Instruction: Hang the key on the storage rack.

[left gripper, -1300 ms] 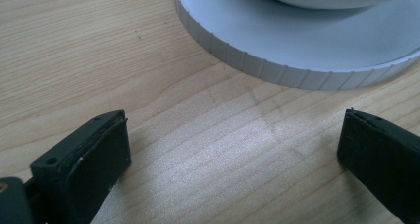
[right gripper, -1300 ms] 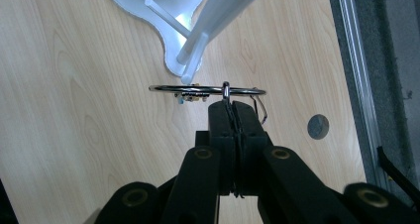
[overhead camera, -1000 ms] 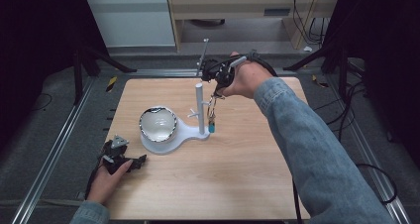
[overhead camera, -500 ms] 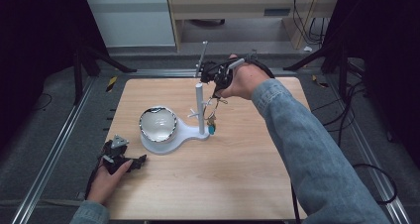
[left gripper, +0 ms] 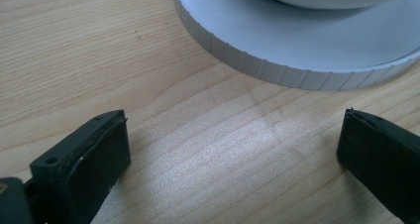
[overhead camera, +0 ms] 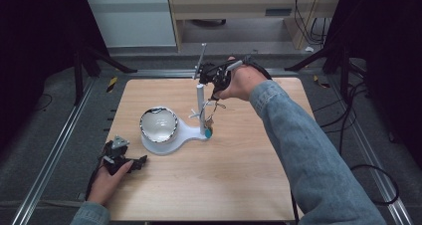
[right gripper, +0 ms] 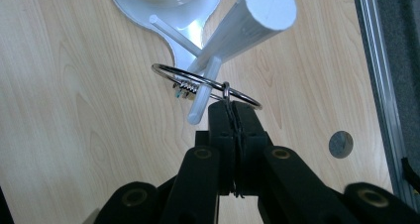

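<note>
The right gripper (right gripper: 232, 116) is pinching a metal key ring (right gripper: 205, 84) between pressed-together fingers, beside the white stand (overhead camera: 200, 105). The ring is encircling a side peg (right gripper: 204, 91), whose long axis is pointing toward the fingers. The keys (overhead camera: 207, 128) are dangling lower than half a second ago. The left gripper (overhead camera: 122, 161) is resting on the surface (overhead camera: 239, 175), fingers spread.

Place: lab or test bay | Worktop (overhead camera: 239, 185): pale wood, set in a metal rail frame (overhead camera: 54, 150) | Floor: grey, crossed by loose cables (overhead camera: 348, 130) | Surround: dark, with black stand legs (overhead camera: 99, 60) | Background: a white cabinet (overhead camera: 132, 21) and a wooden shelf unit (overhead camera: 234, 16) are seen
</note>
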